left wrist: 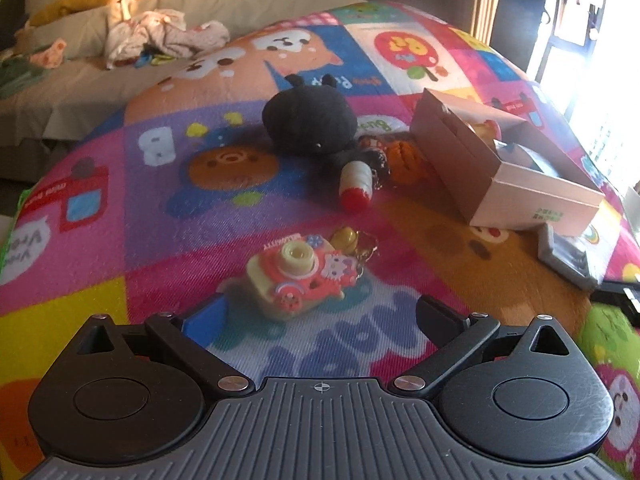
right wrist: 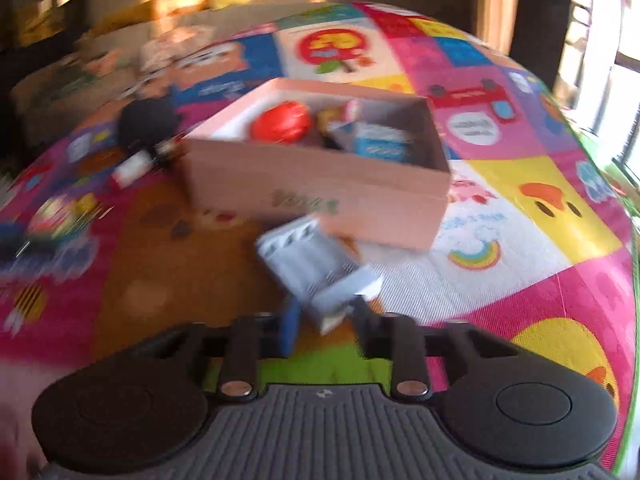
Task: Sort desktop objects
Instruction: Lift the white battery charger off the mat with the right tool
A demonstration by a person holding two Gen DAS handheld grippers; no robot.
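Observation:
A pink and cream toy camera (left wrist: pixel 296 280) with a keyring lies on the colourful play mat (left wrist: pixel 160 216), just ahead of my left gripper (left wrist: pixel 320 314), whose jaws stand wide open and empty. In the blurred right wrist view my right gripper (right wrist: pixel 326 322) is shut on the near end of a grey slotted case (right wrist: pixel 316 268), in front of the pink cardboard box (right wrist: pixel 320 196). In the box are a red ball (right wrist: pixel 282 122) and a blue packet (right wrist: pixel 382 146). The same grey case (left wrist: pixel 564 256) shows at the right edge of the left wrist view, beside the box (left wrist: pixel 540 204).
A black plush toy (left wrist: pixel 308 120) lies mid-mat, with a white and red cylinder (left wrist: pixel 356 186) and an orange toy (left wrist: pixel 408 156) beside it, all left of the box. A bed with crumpled clothes (left wrist: pixel 160 36) runs along the far side. Bright windows are on the right.

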